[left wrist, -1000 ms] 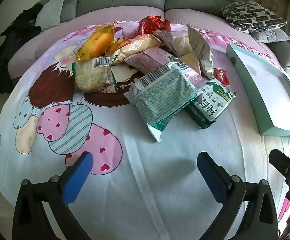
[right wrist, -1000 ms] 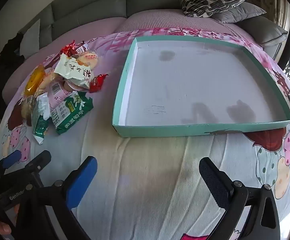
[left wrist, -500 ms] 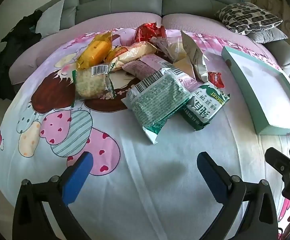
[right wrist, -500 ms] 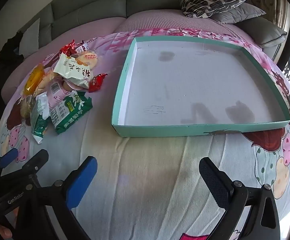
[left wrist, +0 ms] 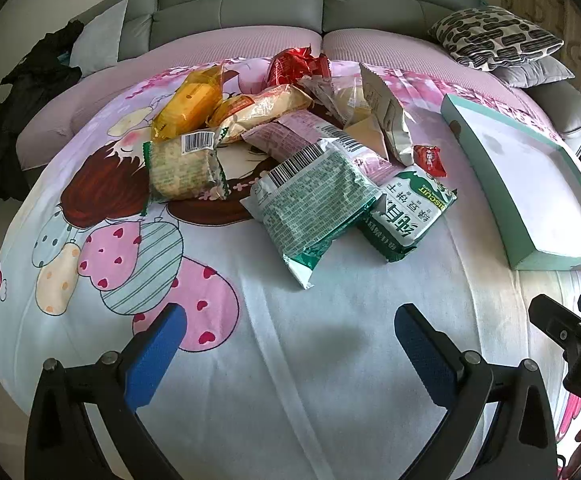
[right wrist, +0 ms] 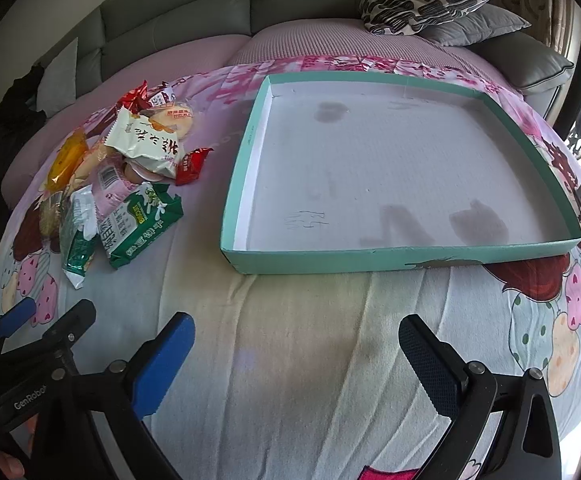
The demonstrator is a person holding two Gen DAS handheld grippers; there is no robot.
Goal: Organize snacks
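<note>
Both claws are spread wide, holding nothing: left gripper (left wrist: 286, 344) and right gripper (right wrist: 296, 354) hover over the bedsheet (right wrist: 290, 320). Roughly ten snack packets (left wrist: 314, 196) sit piled mid-sheet, left of one teal tray (right wrist: 370, 258).

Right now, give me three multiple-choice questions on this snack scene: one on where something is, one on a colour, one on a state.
1. Where does the snack pile lie relative to the tray?
A. inside it
B. beside it, on the left
C. beneath it

2. What colour are the tray's outer walls?
A. teal
B. orange
C. black

3. What state are the left gripper and right gripper in?
A. both open, holding nothing
B. both shut on snacks
C. left shut on a biscuit pack

Answers:
1 B, the pile sits on the cloth left of the tray, apart from it.
2 A, the rim and walls are teal, the floor white.
3 A, each wrist view shows fingers spread with only cloth between.
</note>
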